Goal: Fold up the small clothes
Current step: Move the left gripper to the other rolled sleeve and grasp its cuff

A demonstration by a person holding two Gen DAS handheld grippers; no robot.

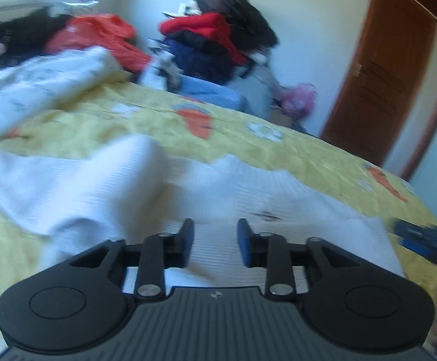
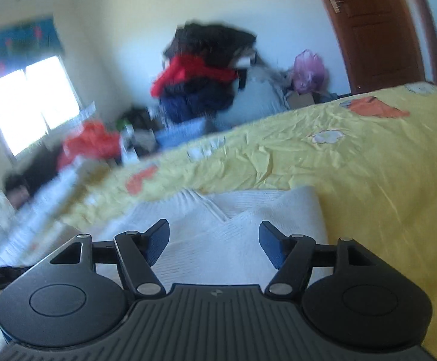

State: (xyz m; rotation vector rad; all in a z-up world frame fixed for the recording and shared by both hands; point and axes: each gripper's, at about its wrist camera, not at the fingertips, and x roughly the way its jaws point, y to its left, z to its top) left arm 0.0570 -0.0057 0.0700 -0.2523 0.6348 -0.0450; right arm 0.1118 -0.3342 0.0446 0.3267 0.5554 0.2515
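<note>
The white ribbed garment (image 1: 224, 234) lies on the yellow bedspread (image 1: 278, 156), just ahead of and under both tools. The left gripper (image 1: 215, 243) and right gripper (image 2: 214, 246) stand apart, empty; the right looks nearer the folded edge.

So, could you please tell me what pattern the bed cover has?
Yellow bed cover with orange and white patches, clearest in the right wrist view.
</note>
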